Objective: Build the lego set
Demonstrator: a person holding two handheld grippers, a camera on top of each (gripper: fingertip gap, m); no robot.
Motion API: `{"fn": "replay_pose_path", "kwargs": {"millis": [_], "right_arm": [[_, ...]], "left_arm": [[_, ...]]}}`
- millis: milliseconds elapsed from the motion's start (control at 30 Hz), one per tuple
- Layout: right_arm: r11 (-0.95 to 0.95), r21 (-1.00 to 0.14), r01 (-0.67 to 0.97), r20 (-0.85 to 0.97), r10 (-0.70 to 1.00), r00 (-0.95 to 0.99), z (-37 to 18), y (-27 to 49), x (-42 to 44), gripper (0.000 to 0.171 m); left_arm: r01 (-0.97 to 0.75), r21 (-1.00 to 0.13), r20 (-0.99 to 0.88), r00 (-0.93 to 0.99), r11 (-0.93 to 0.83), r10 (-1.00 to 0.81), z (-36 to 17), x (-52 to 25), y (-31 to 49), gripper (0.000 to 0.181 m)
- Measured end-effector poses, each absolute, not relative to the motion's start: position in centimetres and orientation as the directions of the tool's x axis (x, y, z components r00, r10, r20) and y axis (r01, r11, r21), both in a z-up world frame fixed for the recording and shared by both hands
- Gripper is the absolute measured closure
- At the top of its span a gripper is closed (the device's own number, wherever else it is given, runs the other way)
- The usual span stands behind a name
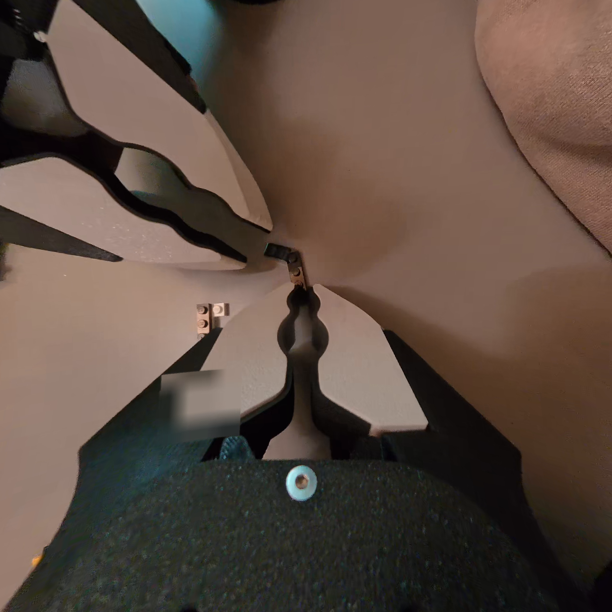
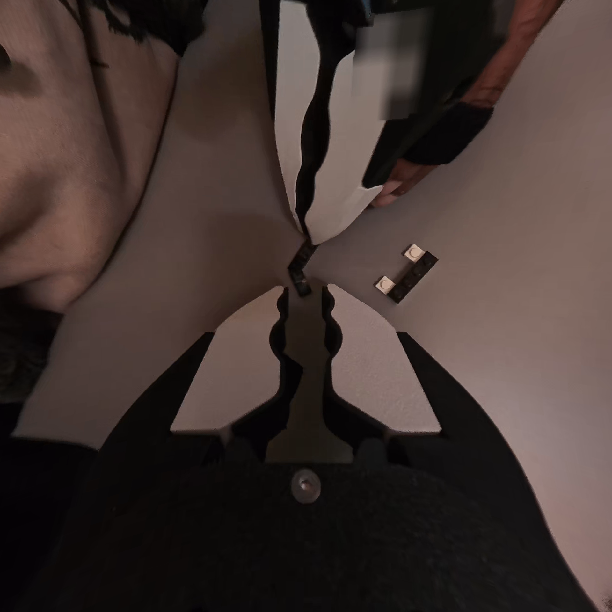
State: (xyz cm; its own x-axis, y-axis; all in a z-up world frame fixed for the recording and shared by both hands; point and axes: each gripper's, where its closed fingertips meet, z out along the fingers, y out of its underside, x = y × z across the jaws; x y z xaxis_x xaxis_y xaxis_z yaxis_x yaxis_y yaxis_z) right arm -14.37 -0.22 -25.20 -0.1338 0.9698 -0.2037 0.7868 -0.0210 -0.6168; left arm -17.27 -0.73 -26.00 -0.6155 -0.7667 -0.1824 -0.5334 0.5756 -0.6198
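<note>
Left gripper (image 1: pixel 300 287): its fingers are closed to a narrow slit and pinch the near end of a thin black plate (image 1: pixel 297 270), which sticks out ahead of the tips above the desk (image 1: pixel 82 331). In the right wrist view the same gripper (image 2: pixel 306 239) comes down from the top, tips clamped on the plate's far end.

Right gripper (image 2: pixel 304 287): fingers a little apart. A small black brick (image 2: pixel 302 287) sits between the tips; whether the pads press on it I cannot tell. In the left wrist view this gripper (image 1: pixel 261 250) reaches in from the left, with the brick (image 1: pixel 277 250) at its tips.

Black plate and brick: the brick meets the free end of the plate (image 2: pixel 302 256), the two forming one bent dark strip between the two grippers.

Spare pieces: a dark studded plate (image 2: pixel 414 278) lies flat on the desk (image 2: pixel 496 331), with two small white tiles (image 2: pixel 413 252) touching one long side. In the left wrist view, the group (image 1: pixel 212 316) is partly hidden behind the left finger.

Hand: a hand (image 2: pixel 394 185) in a dark cuff is holding the left gripper's body.

Cloth: brownish fabric (image 1: pixel 546 116) lies beyond the desk's edge.
</note>
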Motion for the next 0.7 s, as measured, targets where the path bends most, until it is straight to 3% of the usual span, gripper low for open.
{"fn": "replay_pose_path", "kwargs": {"millis": [33, 267, 700], "right_arm": [[-0.004, -0.608, 0.794, -0.191, 0.971, -0.142, -25.4, -0.2, -14.3, 0.152], [0.078, -0.591, 0.803, -0.138, 0.971, -0.196, -26.1, -0.4, -14.4, 0.153], [0.101, -0.605, 0.79, -0.158, 0.957, -0.243, -26.1, -0.6, -14.6, 0.161]], "left_arm": [[-0.541, -0.614, -0.177, -0.615, 0.574, -0.769, -26.0, -17.3, -0.6, 0.176], [-0.64, -0.592, -0.06, -0.572, 0.491, -0.818, -26.1, -18.0, -0.1, 0.164], [-0.624, -0.614, -0.035, -0.59, 0.483, -0.807, -26.2, -17.0, 1.6, 0.171]]}}
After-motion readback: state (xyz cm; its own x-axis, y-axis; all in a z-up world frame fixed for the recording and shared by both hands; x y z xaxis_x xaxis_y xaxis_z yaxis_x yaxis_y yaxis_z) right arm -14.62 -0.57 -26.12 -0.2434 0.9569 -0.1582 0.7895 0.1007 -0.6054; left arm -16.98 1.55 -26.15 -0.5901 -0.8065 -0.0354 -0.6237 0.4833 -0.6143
